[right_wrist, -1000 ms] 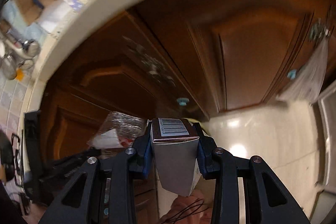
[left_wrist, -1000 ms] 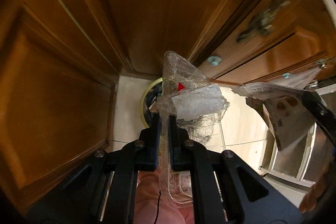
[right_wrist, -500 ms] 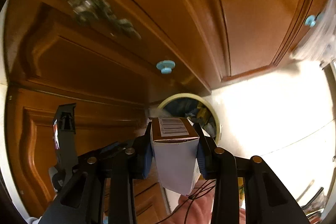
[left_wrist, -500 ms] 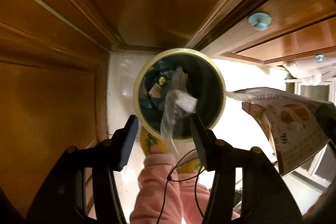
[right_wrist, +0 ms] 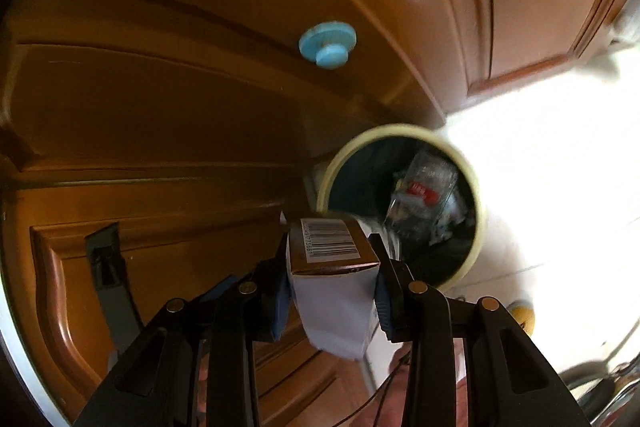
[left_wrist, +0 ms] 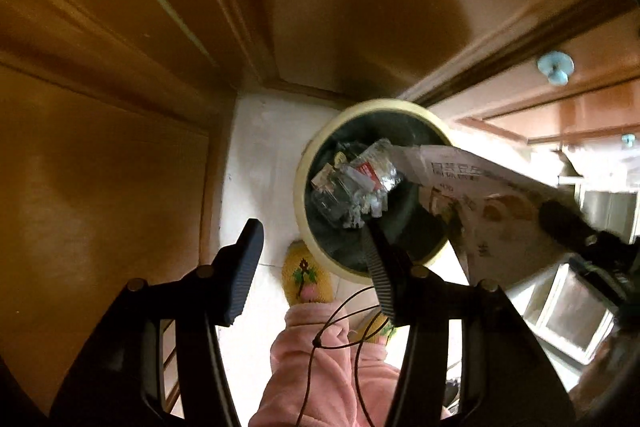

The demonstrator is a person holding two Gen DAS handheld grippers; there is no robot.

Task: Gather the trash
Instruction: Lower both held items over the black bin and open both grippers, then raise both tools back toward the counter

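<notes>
In the left wrist view, wooden cabinet doors (left_wrist: 120, 147) fill the left and upper frame; the left gripper (left_wrist: 312, 251) occupies the lower centre with its jaws wide apart and nothing between them. Below them, only this view shows a pink sleeve (left_wrist: 324, 367) and a yellow embroidered slipper (left_wrist: 306, 281) on the pale floor (left_wrist: 260, 155). At centre right stands the round cream-rimmed trash bin (left_wrist: 298, 187), holding a crumpled clear plastic wrapper (left_wrist: 352, 183) with a red mark on top of dark contents. At right, a printed carton (left_wrist: 480, 199) projects over the bin's rim, clamped at its far end by the right gripper's black fingers (left_wrist: 576, 231). In the right wrist view, only here a blue knob (right_wrist: 327, 45) appears on a cabinet door at upper centre. The right gripper (right_wrist: 332, 283) at lower centre has its jaws clamped on the carton (right_wrist: 332, 267), barcode face up, its tip just short of the bin (right_wrist: 480, 211) at centre right. The wrapper (right_wrist: 428, 187) lies inside.
</notes>
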